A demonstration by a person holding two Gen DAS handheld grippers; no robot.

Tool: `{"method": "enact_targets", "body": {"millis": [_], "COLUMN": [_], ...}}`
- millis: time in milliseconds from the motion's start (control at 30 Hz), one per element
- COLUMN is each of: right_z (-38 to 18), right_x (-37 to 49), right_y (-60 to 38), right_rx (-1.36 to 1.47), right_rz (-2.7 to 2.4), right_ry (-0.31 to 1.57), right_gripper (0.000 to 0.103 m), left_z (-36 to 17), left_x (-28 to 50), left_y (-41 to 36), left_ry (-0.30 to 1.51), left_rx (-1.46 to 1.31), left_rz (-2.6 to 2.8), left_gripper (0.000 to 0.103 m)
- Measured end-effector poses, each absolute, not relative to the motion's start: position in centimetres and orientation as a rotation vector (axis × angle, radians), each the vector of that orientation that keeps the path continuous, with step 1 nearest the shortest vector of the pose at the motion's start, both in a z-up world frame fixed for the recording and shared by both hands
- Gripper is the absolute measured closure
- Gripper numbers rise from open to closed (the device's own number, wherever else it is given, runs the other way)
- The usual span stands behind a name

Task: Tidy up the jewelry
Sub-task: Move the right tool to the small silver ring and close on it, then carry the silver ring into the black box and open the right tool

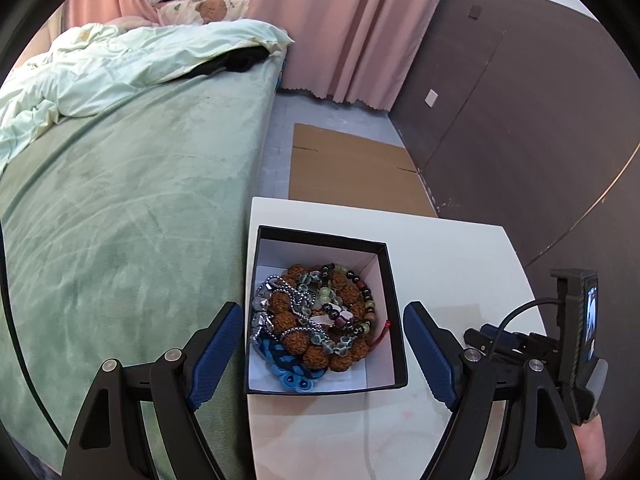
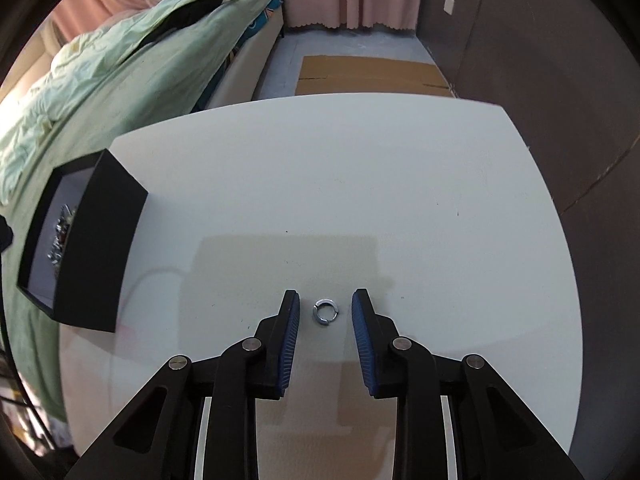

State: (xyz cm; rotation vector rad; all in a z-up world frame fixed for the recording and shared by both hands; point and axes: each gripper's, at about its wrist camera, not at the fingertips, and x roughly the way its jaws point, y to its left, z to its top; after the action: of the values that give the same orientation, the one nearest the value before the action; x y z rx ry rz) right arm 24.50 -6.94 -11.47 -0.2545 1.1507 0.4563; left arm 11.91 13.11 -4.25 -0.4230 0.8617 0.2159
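Right hand-held gripper (image 2: 325,300) narrowly open, silver ring (image 2: 325,311) between pads, untouched

Soft, even indoor light, moderately bright; no glare. Fisheye bends both views, dark vignette at corners. Broad faint shadow on the white table (image 2: 360,184) under the right gripper (image 2: 325,312). Focus sharp near fingers, softer toward edges

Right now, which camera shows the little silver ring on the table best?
The right wrist view: the silver ring lies in plain sight on the white table, between the right gripper pads, untouched. The left wrist view doesn't show it.
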Motion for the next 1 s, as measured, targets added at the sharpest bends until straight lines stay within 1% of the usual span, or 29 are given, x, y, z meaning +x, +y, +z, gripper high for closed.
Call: {"method": "enact_targets", "body": {"millis": [33,67,100,267,467,767,1000], "right_z": [-11.5,-11.4,-11.4,-10.5,-7.9,-5.5,-4.5], "right_x": [24.4,24.2,24.2,23.9,23.6,21.8,20.6], "right_y": [-6.8,-6.7,-6.8,-7.2,-7.3,-4.5,-0.8], "right_rx": [-0.271,-0.271,-0.267,-0.195,-0.074,-0.007,0.055], "right_rz": [0.451,0.456,0.461,0.489,0.557,0.679,0.816], "right_ry": [1.141,1.138,1.144,1.163,1.115,1.031,1.003], "right_gripper": [0.079,0.087,0.088,0.089,0.089,0.089,0.089], "left_z": [-4.3,-4.3,-4.4,-4.3,-3.6,-2.9,-2.9], "left_x": [11.9,11.9,11.9,11.6,11.2,10.7,10.6], "left_y": [13.2,13.2,13.3,13.9,15.0,17.1,18.7], "left_ry": [0.862,0.864,0.866,0.859,0.832,0.811,0.808], "left_rx": [-0.423,-0.423,-0.423,-0.438,-0.458,-0.486,-0.503], "left_rz": [0.216,0.218,0.219,0.227,0.238,0.242,0.243], "left_gripper": [0.021,0.021,0.021,0.021,0.021,0.021,0.021]}}
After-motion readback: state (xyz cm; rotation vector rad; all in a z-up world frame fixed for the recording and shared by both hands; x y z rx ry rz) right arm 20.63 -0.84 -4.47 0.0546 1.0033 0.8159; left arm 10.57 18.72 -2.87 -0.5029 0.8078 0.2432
